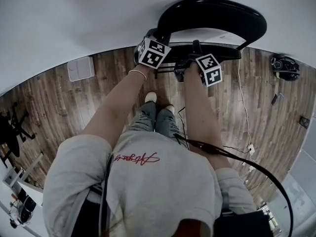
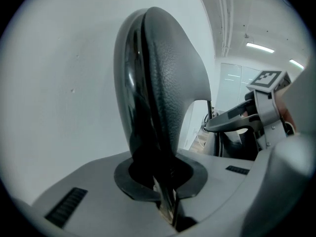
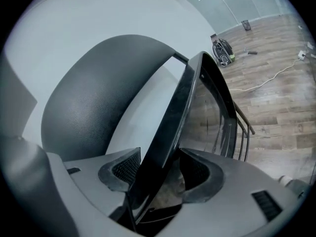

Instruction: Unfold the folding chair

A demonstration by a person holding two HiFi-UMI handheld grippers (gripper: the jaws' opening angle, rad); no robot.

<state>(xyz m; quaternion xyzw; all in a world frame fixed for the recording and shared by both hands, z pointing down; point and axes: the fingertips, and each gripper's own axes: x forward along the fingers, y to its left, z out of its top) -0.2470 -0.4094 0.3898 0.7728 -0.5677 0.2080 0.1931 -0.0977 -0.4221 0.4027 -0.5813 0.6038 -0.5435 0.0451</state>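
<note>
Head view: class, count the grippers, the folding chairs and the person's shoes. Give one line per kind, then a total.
grippers: 2, the left gripper and the right gripper
folding chair: 1
shoes: 2, the left shoe and the right shoe
total: 5

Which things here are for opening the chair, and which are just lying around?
For the job: black folding chair; left gripper, clamped on its padded backrest; right gripper, open around its glossy panel.
Lying about: white square pad on the floor; black-and-yellow bag by the wall.
</note>
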